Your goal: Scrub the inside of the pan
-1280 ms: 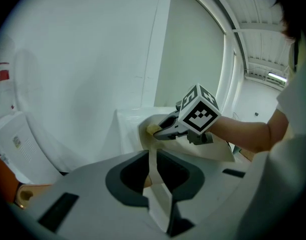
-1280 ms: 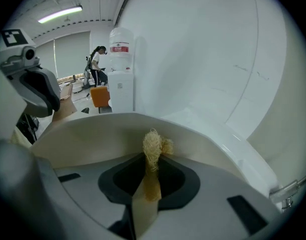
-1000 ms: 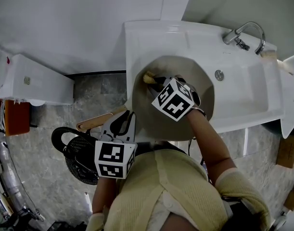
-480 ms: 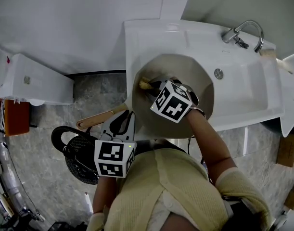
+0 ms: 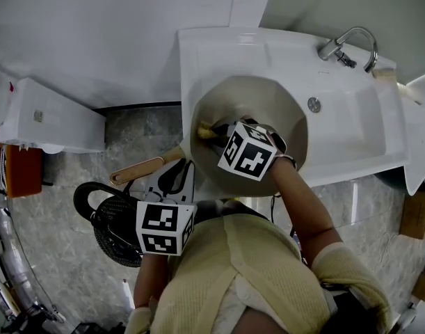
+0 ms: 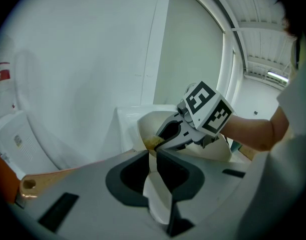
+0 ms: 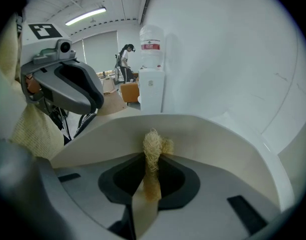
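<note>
At the white sink the pan sits tilted, our left gripper with its fingers clamped on the rim. Our right gripper pinches a scrubber in its fingers against the inner wall. We judge scrubbing is in hand, and next we need firm sweeps across the inside.

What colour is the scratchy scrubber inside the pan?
The scrubber is pale straw yellow and fibrous. The right gripper view shows it best.
</note>
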Demonstrator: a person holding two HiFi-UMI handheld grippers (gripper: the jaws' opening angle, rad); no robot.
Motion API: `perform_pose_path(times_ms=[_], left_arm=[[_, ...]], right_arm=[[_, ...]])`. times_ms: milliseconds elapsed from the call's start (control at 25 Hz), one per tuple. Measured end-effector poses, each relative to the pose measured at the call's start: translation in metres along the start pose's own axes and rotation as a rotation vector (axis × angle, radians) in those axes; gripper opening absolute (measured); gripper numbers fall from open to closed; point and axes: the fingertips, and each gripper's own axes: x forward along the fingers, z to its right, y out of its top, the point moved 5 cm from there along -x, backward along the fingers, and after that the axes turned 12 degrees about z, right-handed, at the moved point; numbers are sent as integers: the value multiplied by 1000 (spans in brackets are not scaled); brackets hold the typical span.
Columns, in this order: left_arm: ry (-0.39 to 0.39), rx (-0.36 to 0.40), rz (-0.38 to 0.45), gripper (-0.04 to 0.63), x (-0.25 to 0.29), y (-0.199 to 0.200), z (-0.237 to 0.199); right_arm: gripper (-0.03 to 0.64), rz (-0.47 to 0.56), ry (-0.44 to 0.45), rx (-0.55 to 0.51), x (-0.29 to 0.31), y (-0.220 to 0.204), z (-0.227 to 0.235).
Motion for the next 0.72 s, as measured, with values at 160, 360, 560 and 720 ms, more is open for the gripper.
perform_pose_path(times_ms=[160,360,560,720], left_arm=[[-8,4,1,98,-2,-1,3],[-19,9,-1,98,-4,-3,4],[-33,13,0,98,-6,-3,7],[-47,23,-3,98,-5,-3,11]], right_arm=[[78,-11,40,-14,-1,-1,-9],[78,-16,99,-25,-3,-1,-22],[78,-23,137,-48,-6,-1,-33],[78,-38,178,-64,-11,-3,-42]])
